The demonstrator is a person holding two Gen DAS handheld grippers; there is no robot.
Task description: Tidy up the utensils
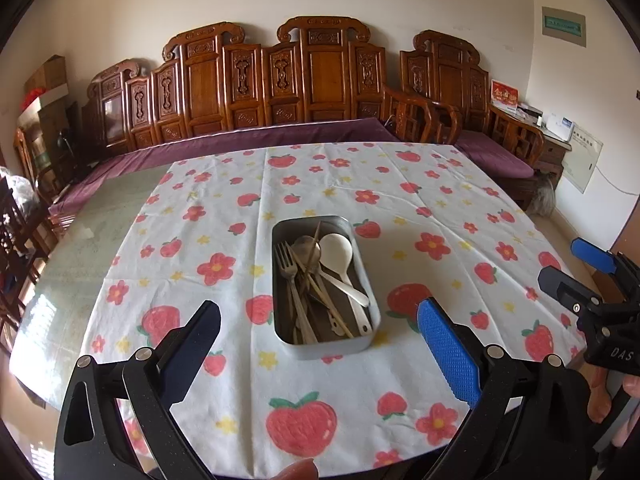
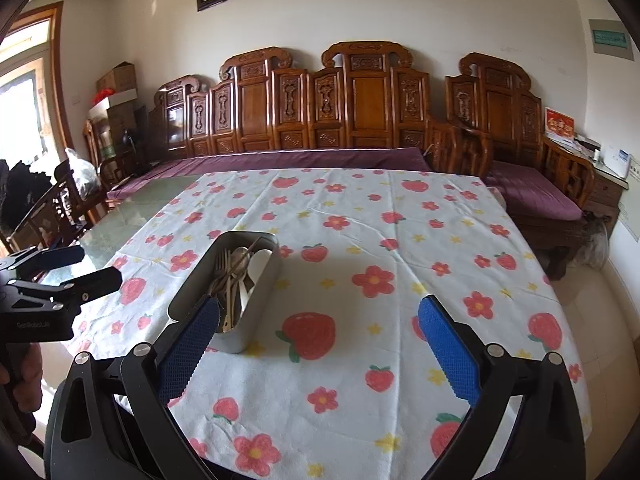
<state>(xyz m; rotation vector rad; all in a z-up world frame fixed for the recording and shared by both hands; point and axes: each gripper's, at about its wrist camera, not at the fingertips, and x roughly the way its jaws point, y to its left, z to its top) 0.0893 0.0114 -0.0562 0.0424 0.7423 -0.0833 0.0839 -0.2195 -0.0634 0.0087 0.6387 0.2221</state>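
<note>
A grey metal tray point(image 1: 332, 350) sits on the strawberry-print tablecloth point(image 1: 224, 216) and holds several utensils. Among them are forks point(image 1: 286, 260), a metal spoon point(image 1: 306, 246), a white spoon point(image 1: 338, 252) and chopsticks point(image 1: 320, 292). My left gripper point(image 1: 320, 308) hovers on the near side of the tray, open and empty. My right gripper point(image 2: 320, 304) is open and empty too, with the tray point(image 2: 256, 320) just past its left finger point(image 2: 192, 344). Each gripper shows in the other's view: the right gripper point(image 1: 568, 266) at the right edge, the left gripper point(image 2: 96, 266) at the left edge.
The cloth covers part of a glass-topped table point(image 2: 120, 224). A carved wooden bench point(image 1: 320, 80) with a purple cushion point(image 1: 248, 140) runs behind it. Dark wooden chairs point(image 2: 52, 216) stand at the left. A thumb tip point(image 1: 298, 470) shows at the bottom edge.
</note>
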